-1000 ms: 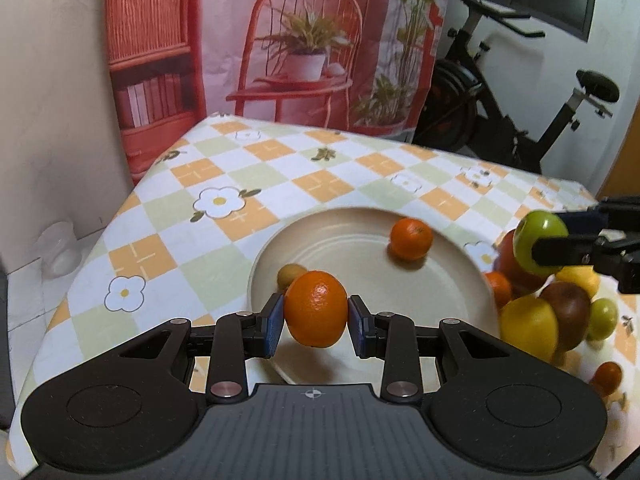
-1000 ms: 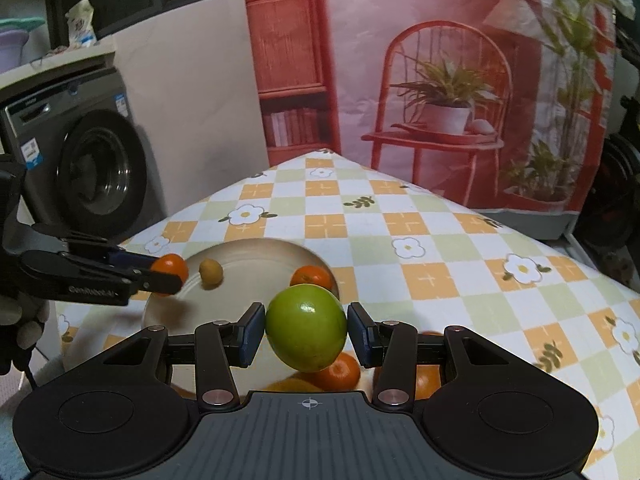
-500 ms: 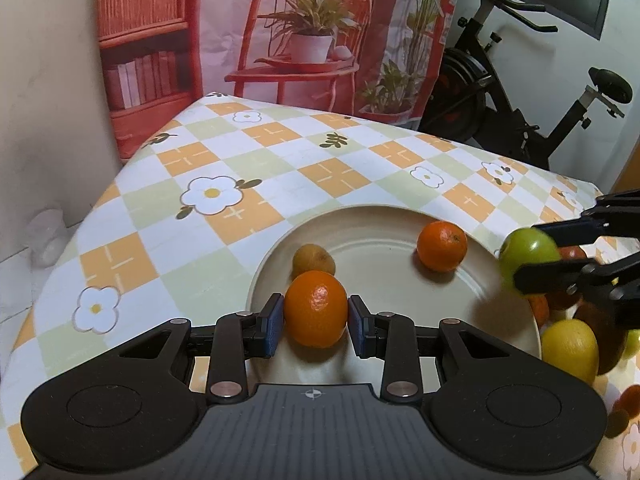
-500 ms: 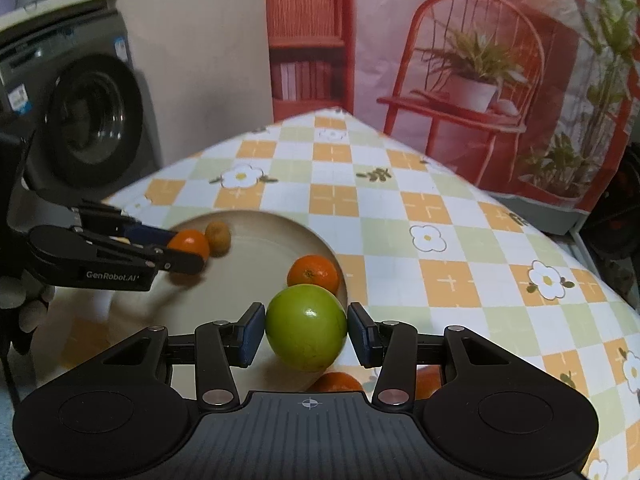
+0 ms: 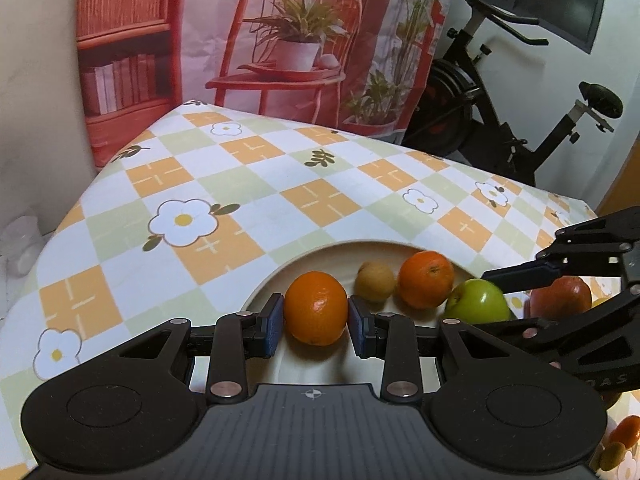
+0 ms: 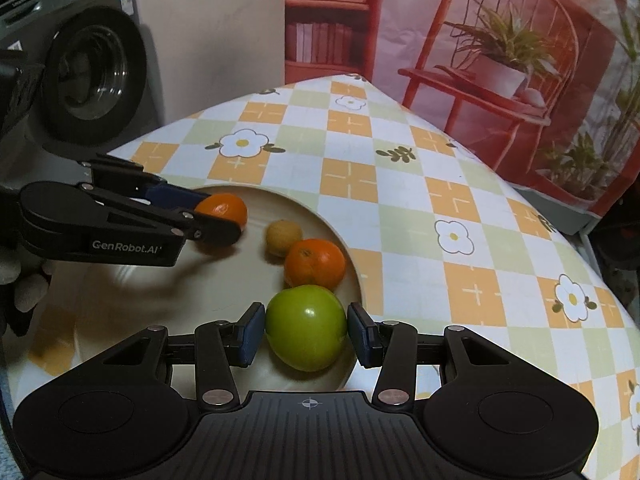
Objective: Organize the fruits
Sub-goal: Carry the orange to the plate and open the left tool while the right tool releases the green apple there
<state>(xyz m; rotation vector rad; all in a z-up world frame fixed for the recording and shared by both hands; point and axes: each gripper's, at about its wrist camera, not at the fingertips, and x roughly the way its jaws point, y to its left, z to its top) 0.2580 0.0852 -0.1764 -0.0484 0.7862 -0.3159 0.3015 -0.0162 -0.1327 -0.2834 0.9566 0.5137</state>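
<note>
My left gripper (image 5: 316,314) is shut on an orange (image 5: 316,307), held low over the cream plate (image 5: 308,261) near its far-left rim. My right gripper (image 6: 306,328) is shut on a green apple (image 6: 306,326), low over the plate's right side. A second orange (image 6: 315,262) and a small tan fruit (image 6: 284,237) lie on the plate (image 6: 256,292) between the two held fruits. The right wrist view shows the left gripper (image 6: 222,212) from the side with its orange (image 6: 224,208). In the left wrist view the green apple (image 5: 478,302) sits in the right gripper's fingers (image 5: 520,274).
A red apple (image 5: 562,298) and small fruits (image 5: 624,432) lie on the checked tablecloth (image 5: 256,184) right of the plate. An exercise bike (image 5: 520,92) stands behind the table, a washing machine (image 6: 80,68) to the left. A gloved hand (image 6: 20,284) holds the left gripper.
Both grippers moved forward and down over the plate with their fruits still gripped. The green apple came in from the fruit pile to beside the loose orange.
</note>
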